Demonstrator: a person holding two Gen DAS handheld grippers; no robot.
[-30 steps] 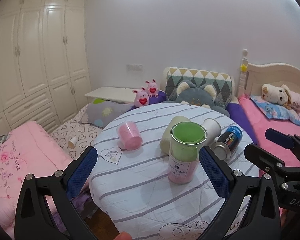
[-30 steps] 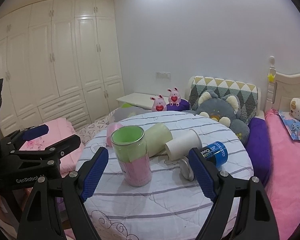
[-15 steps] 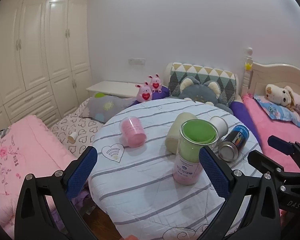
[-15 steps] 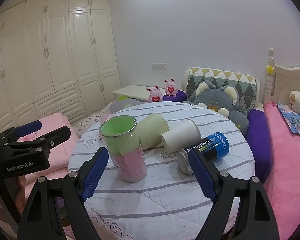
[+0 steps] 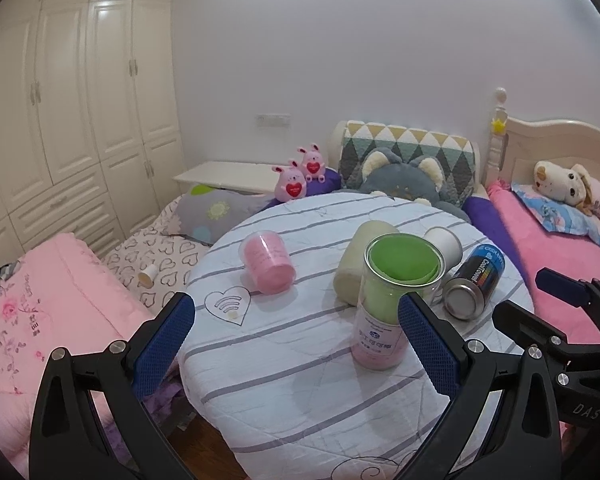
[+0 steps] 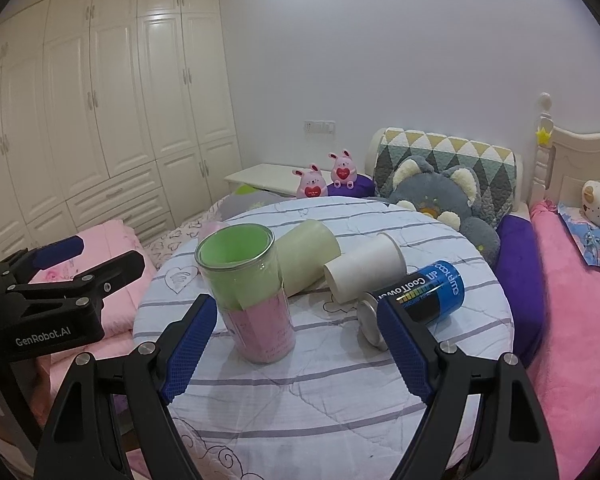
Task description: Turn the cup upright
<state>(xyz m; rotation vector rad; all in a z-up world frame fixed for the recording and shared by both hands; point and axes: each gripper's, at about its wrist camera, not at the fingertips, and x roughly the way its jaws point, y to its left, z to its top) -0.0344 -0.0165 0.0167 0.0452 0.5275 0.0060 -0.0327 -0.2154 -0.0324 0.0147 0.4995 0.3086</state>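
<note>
The clear jar point(image 6: 246, 292) hides most of the pink cup point(image 6: 211, 229) from the right wrist. The right gripper's finger point(image 6: 404, 350) covers the can's point(image 6: 428, 294) metal end. The jar label's point(image 5: 374, 338) print is too small to read.

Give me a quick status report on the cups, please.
Left gripper open, empty. Right gripper open, empty. Green-and-pink cup upright; pink cup, cream cup, white cup on their sides. Blue can lying close by.
</note>
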